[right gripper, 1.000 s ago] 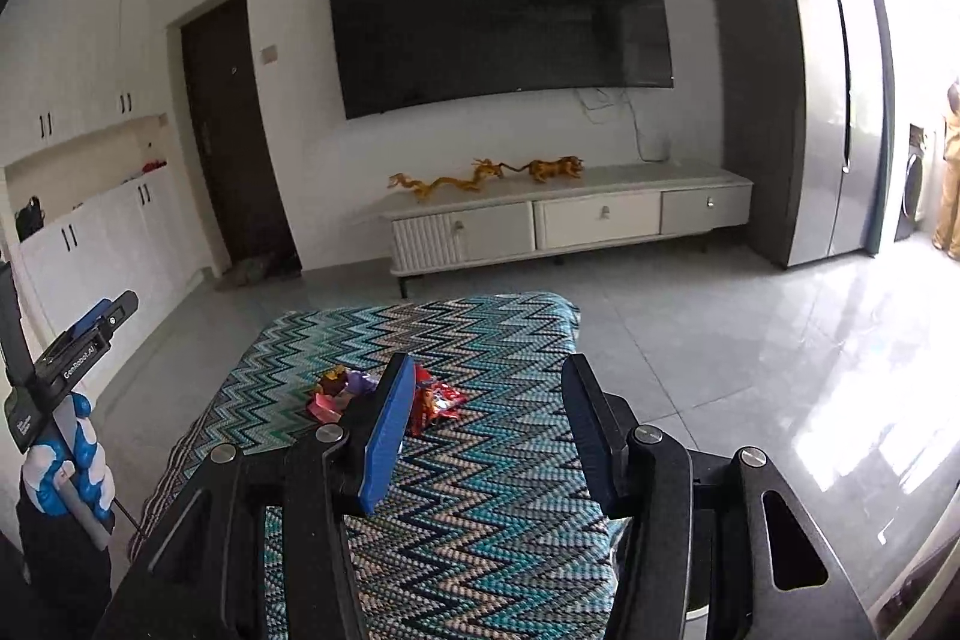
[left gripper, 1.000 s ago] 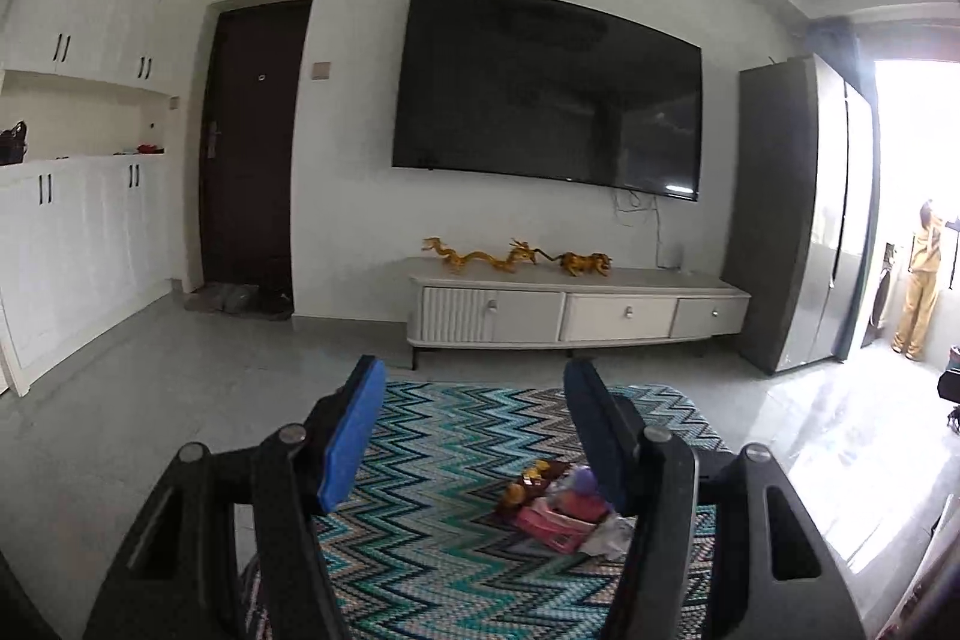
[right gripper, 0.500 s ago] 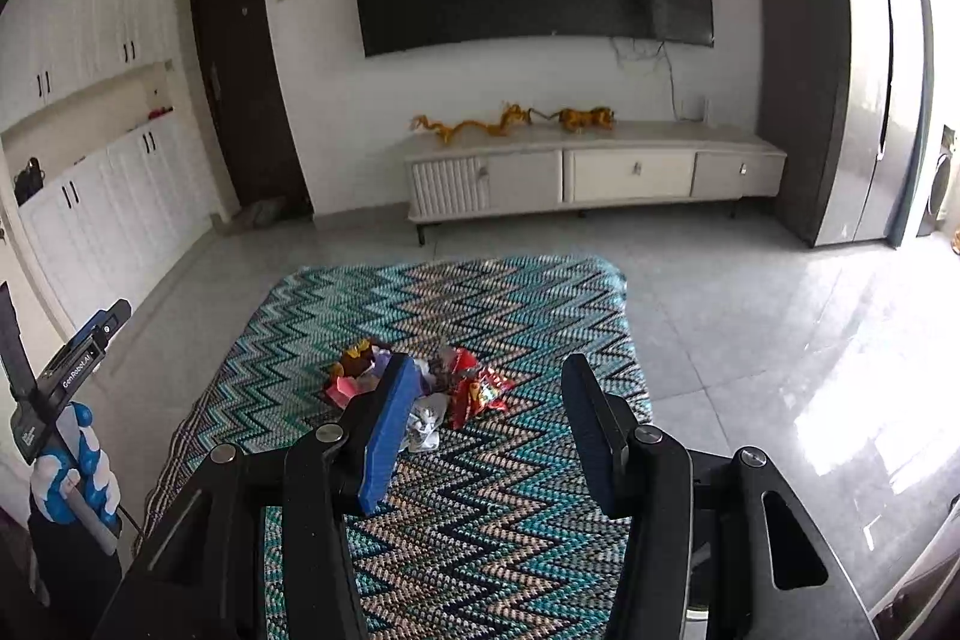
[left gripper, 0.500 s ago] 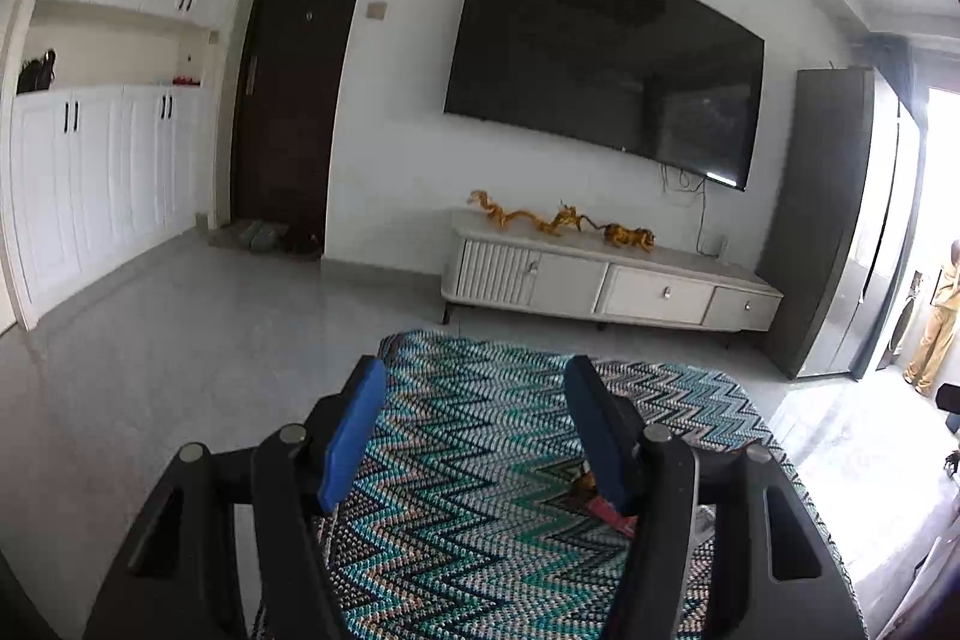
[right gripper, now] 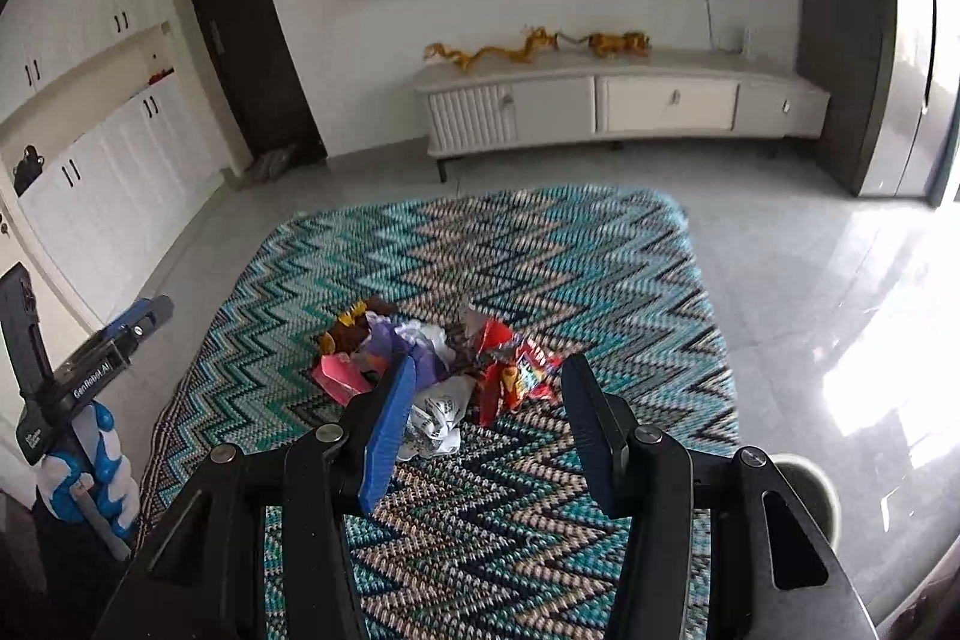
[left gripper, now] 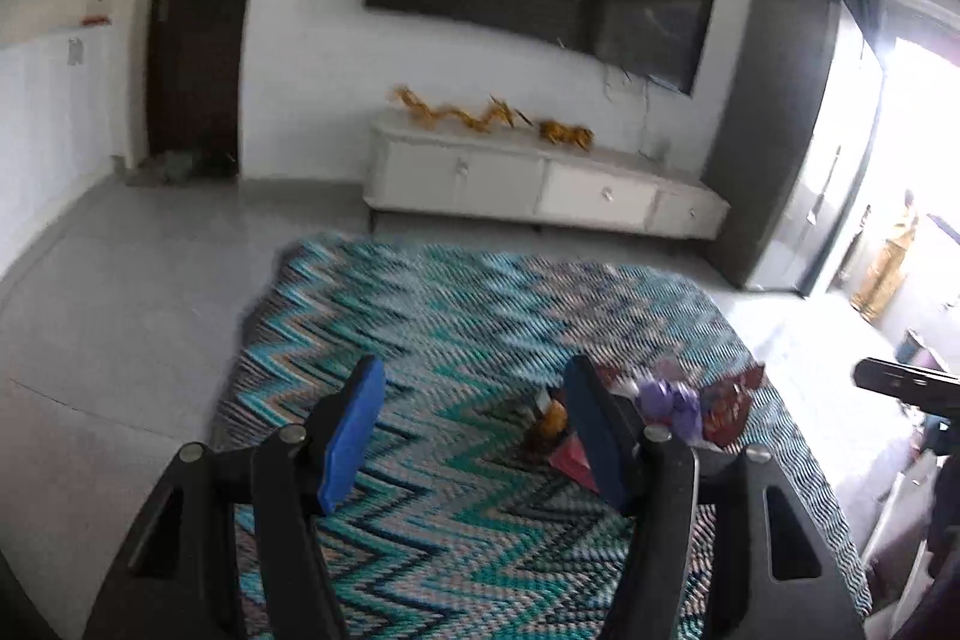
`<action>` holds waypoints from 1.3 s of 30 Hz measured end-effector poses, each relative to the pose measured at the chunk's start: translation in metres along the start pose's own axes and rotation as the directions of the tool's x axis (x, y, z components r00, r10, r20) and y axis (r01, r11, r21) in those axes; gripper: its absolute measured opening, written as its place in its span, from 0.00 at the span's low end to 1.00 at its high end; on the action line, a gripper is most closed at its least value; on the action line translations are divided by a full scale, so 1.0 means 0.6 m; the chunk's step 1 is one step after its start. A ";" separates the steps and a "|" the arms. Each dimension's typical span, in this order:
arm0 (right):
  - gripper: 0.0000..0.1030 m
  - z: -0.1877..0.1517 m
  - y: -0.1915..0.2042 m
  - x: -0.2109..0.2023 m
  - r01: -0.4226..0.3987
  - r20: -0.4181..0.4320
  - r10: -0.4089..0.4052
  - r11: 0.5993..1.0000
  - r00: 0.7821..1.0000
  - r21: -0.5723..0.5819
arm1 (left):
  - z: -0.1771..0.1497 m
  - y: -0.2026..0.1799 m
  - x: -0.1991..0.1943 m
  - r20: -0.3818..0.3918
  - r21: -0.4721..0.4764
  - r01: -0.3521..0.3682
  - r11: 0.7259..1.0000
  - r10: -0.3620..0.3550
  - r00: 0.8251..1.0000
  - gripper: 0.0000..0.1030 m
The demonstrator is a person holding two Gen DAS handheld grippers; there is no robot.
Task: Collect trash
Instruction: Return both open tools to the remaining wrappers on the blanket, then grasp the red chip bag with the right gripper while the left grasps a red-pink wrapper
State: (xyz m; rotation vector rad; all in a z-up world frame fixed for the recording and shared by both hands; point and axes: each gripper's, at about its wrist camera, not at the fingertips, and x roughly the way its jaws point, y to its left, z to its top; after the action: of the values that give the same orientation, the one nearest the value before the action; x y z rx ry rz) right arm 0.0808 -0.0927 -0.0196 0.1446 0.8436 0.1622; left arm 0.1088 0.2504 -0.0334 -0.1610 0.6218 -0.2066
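A pile of trash [right gripper: 432, 358] lies on a teal zigzag rug [right gripper: 540, 256]: red snack wrappers, a pink packet, purple and white crumpled wrappers, a brown-yellow piece. My right gripper [right gripper: 486, 430] is open and empty, held above the rug just short of the pile. My left gripper [left gripper: 474, 430] is open and empty; the same pile [left gripper: 672, 406] lies beside and partly behind its right finger. The left gripper also shows at the left edge of the right wrist view [right gripper: 78, 382].
A white TV cabinet [right gripper: 618, 106] with gold dragon figures stands against the far wall under a large TV. A grey fridge [left gripper: 786, 136] is at the right, white cupboards [right gripper: 102, 160] and a dark door at the left. A round bin rim [right gripper: 810, 484] sits right of the rug.
Both grippers have come lower and closer to the rug. The trash pile looks larger in both views. The left view has swung and is blurred.
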 end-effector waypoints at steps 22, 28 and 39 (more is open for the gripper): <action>0.43 -0.012 -0.030 0.220 -0.081 -0.140 0.083 0.997 0.987 0.016 | -0.077 -0.060 0.195 -0.305 -0.178 0.146 0.973 -0.195 0.932 0.58; 0.11 -0.032 -0.055 0.193 -0.112 -0.101 0.118 0.992 0.988 0.063 | -0.094 -0.084 0.206 -0.345 -0.186 0.160 0.969 -0.217 0.913 0.51; 0.08 -0.087 -0.092 0.077 -0.122 -0.029 0.125 0.989 0.992 0.089 | -0.113 -0.076 0.157 -0.282 -0.235 0.166 0.958 -0.230 0.932 0.28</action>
State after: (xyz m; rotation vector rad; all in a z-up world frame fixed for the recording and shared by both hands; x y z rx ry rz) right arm 0.0764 -0.1342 -0.0980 0.2769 0.8767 0.2447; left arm 0.1370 0.1782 -0.1307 -0.4005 0.9388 -0.3680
